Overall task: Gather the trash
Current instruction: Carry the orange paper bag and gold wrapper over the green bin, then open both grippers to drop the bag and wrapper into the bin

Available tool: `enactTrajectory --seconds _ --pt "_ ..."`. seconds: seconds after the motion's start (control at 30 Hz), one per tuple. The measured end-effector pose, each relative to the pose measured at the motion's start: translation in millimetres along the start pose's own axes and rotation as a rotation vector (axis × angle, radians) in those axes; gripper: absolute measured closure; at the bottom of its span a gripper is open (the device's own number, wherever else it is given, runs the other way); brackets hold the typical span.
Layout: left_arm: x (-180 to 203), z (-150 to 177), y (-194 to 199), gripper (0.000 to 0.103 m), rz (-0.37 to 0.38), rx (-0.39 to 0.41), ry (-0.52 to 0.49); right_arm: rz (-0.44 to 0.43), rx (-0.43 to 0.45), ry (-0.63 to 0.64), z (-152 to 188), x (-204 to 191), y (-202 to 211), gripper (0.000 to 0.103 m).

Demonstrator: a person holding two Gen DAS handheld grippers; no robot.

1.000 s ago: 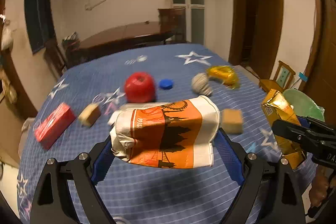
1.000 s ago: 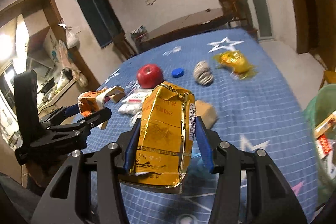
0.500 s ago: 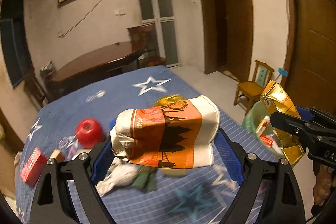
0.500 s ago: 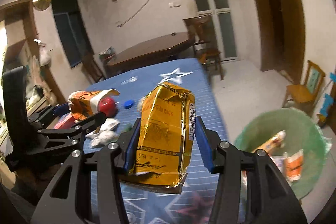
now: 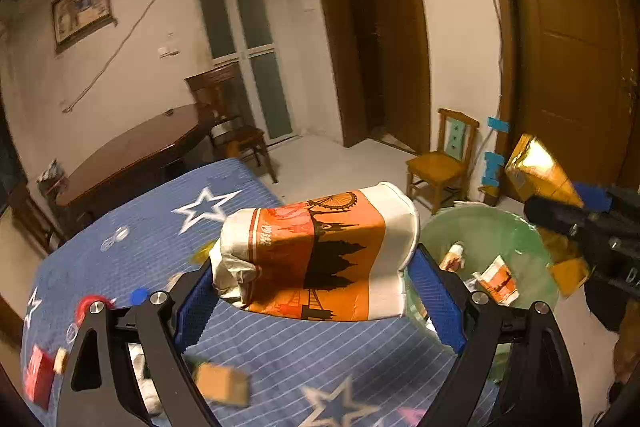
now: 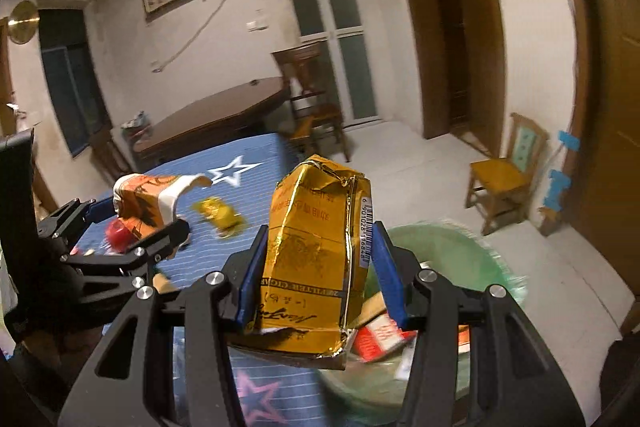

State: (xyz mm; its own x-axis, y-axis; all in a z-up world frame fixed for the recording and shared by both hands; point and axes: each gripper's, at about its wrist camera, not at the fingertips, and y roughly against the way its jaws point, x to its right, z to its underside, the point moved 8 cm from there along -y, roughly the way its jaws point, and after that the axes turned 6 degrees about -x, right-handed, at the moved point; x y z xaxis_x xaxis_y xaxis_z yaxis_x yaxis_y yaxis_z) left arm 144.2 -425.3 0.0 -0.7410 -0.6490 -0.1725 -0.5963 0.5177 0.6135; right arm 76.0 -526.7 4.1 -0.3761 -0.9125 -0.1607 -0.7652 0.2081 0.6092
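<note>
The left claw [image 5: 316, 291] grips a crushed orange-and-white paper cup [image 5: 316, 259] crosswise between its blue pads, above the edge of the blue starred table [image 5: 160, 227]; the green bin [image 5: 492, 239] sits just beyond on the right, already holding some wrappers. Several pieces remain on the table, among them a blue cap [image 5: 139, 294] and a red box [image 5: 38, 379]. From the right wrist, the right claw [image 6: 320, 279] clamps a crumpled gold cigarette pack [image 6: 316, 251] upright, directly over the green bin [image 6: 480, 259]. Collection appears partway done: both held pieces await dropping, and a gold wrapper [image 6: 218, 213] lies on the table.
</note>
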Motion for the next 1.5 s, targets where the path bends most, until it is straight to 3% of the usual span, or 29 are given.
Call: enactTrajectory --seconds 0.37,0.73,1.5 --pt "74 -43 -47 0.014 0.064 -0.007 -0.098 0.157 -0.022 -0.059 -4 72 -2 0.055" --pt "133 -59 -80 0.014 0.129 -0.027 -0.147 0.204 -0.054 -0.118 6 110 -10 0.055" --pt "139 -36 -107 0.014 0.135 -0.087 -0.168 0.189 -0.146 -0.147 10 124 -35 0.055"
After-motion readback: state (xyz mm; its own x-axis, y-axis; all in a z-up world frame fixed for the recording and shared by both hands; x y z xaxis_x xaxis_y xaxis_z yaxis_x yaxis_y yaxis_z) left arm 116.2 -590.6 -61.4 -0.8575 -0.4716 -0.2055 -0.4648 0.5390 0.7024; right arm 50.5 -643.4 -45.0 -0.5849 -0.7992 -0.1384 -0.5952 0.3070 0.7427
